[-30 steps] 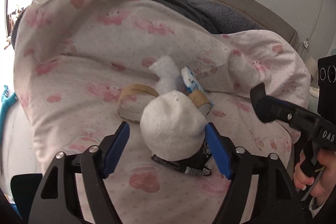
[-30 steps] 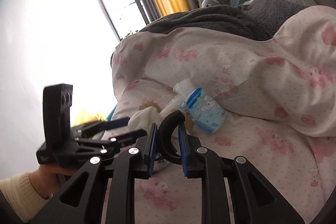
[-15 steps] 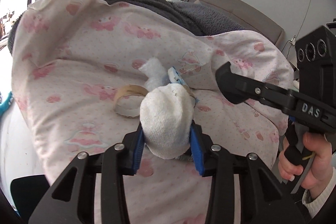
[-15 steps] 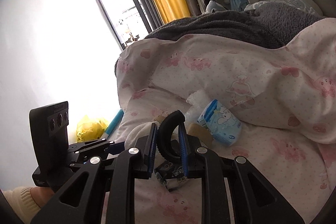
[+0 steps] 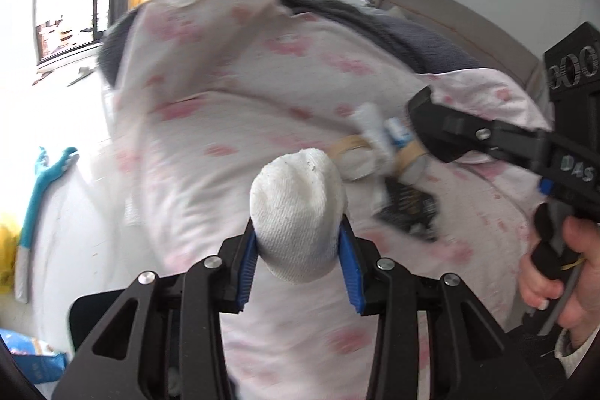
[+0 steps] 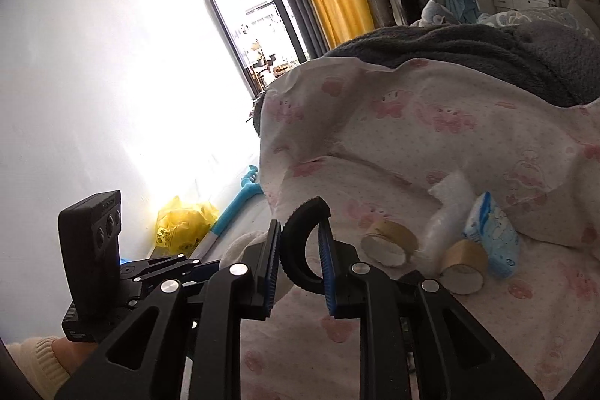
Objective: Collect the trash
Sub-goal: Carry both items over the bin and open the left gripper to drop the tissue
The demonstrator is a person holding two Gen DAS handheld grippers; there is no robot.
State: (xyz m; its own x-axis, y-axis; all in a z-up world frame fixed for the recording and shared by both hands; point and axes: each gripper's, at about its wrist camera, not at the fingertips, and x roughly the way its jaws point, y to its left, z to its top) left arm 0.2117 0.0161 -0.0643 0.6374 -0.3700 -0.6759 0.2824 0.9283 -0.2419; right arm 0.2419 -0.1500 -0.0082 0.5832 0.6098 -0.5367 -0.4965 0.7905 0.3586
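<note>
Lifted off the quilt (image 5: 232,122), left tool (image 5: 298,242) clamps sock (image 5: 298,208); right tool (image 6: 299,263) grips black ring (image 6: 300,242) (unseen leftward).

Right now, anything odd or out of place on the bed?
Yes. The left gripper is shut on a white sock, which looks like laundry, not trash. The right gripper holds a black curved piece. Tape rolls and a blue packet litter the quilt.

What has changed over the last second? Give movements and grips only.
The left gripper closed its fingers on the white sock and lifted it off the bed, toward the left. The right gripper stays shut on the black curved piece. The tape rolls and blue packet lie unmoved.
</note>
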